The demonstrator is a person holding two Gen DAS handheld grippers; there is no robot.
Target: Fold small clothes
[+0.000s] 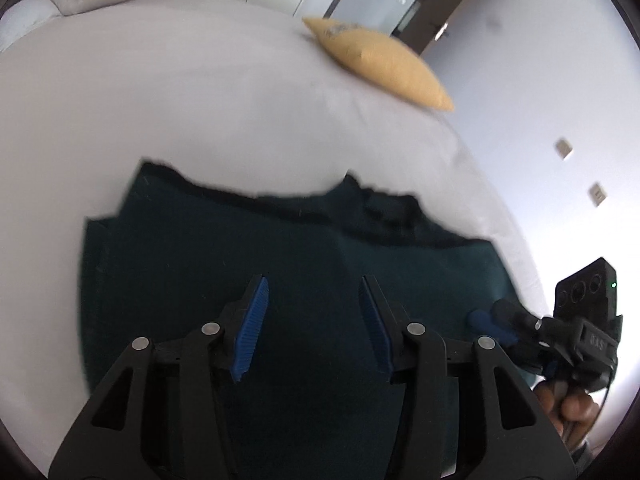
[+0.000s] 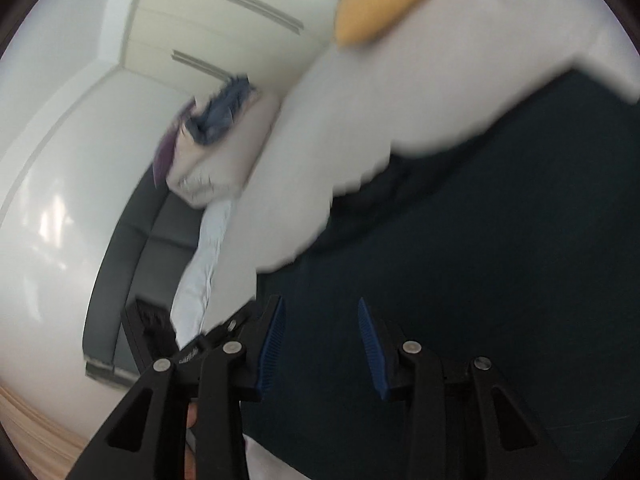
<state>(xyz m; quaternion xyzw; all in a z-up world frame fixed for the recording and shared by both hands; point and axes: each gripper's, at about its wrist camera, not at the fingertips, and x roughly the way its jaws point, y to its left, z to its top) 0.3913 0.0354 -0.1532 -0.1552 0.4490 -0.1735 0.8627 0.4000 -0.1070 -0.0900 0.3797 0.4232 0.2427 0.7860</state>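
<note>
Dark green garment (image 1: 280,300) flat on bed (image 1: 200,100) for folding; left gripper (image 1: 314,320) and right gripper (image 2: 322,340) fingers parted above it, gripping nothing.

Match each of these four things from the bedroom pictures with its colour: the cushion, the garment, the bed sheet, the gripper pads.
Column one:
1. cushion
2. garment
3. bed sheet
4. gripper pads

Column two:
a. bright blue
b. white
c. yellow
d. dark teal

Pairs: 1-c, 2-d, 3-b, 4-a.
</note>
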